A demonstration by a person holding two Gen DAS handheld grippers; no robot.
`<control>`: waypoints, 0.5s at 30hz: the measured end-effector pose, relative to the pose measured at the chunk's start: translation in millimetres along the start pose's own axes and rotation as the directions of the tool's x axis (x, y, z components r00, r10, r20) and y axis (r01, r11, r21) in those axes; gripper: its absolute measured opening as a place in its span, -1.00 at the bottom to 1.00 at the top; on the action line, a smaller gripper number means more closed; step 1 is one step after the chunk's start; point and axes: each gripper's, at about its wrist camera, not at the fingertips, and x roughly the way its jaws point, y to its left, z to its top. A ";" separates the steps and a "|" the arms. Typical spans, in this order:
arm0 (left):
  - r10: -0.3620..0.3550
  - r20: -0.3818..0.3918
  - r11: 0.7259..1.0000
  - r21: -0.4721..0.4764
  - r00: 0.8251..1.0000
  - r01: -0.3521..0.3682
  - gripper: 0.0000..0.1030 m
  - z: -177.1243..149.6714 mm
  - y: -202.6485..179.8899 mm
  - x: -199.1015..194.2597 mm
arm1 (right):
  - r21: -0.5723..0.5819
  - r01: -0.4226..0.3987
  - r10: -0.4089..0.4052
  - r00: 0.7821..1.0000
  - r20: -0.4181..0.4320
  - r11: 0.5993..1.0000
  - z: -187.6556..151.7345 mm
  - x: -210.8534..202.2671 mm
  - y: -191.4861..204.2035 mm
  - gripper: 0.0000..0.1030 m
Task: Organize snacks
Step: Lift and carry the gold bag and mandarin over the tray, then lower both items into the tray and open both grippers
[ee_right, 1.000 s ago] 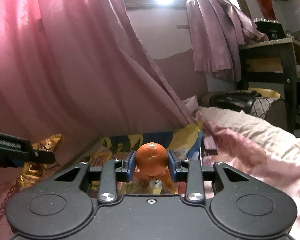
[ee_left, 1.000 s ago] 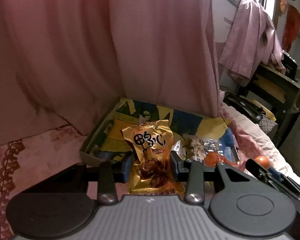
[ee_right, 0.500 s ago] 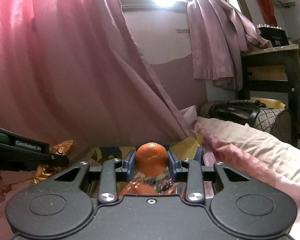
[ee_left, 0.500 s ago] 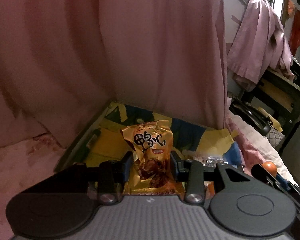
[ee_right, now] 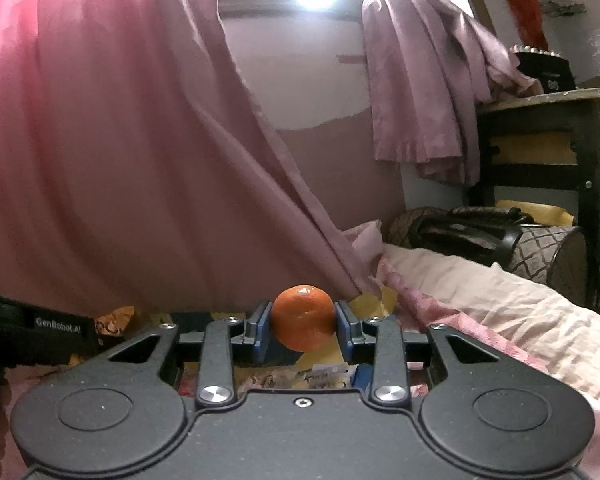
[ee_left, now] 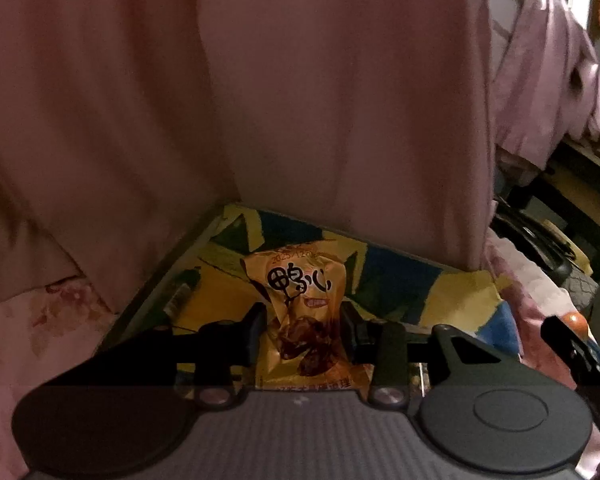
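Pink curtain (ee_left: 260, 100) fills the back of both views, hanging in soft folds down to a bed (ee_right: 500, 312) with a pale, rumpled cover. On the bed sits a shallow box (ee_left: 400, 276) printed in yellow and blue, its far wall against the curtain and its grey left wall (ee_left: 160, 288) running diagonally toward the camera.

At the left, the left tool (ee_left: 304, 332) pinches a glossy orange snack bag (ee_left: 304, 292) between its dark fingers (ee_left: 254, 334). The bag stands upright, its crinkled top rising above the fingertips and its lower edge dropping below them; it hangs over the box's left half, near the left wall. To the right of the bag the box floor shows bare print up to the right wall.

Farther right, the right tool (ee_right: 303, 326) grips a small round orange (ee_right: 303, 318) with dimpled skin, squeezed between blue-padded fingers (ee_right: 260, 330). It hovers low at the box's near right side, with a yellow corner (ee_right: 374, 304) showing just past the fruit and wrappers visible beneath. The curtain's hem falls close behind the orange. In the left view, this tool's tip and orange (ee_left: 576, 322) appear at the far right edge, well apart from the bag.

Beyond the bed stand a dark wooden table (ee_right: 540, 132) and a hanging lilac shirt (ee_right: 420, 92).
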 end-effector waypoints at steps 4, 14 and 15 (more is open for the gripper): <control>0.026 0.000 0.999 0.035 1.000 -0.026 -0.17 4.8 -2.1 7.7 | -0.026 0.001 -0.001 1.000 -0.012 1.000 -1.4 7.8 1.9 -0.31; 0.024 -0.020 0.998 0.052 1.000 -0.023 -0.17 -5.0 -5.7 21.2 | -0.049 -0.006 0.004 0.998 -0.056 0.999 -15.3 23.7 7.6 -0.31; 0.023 -0.022 0.998 0.053 0.999 -0.022 -0.17 -6.4 -6.0 22.6 | -0.053 -0.007 0.004 0.998 -0.059 0.999 -16.7 24.9 8.6 -0.31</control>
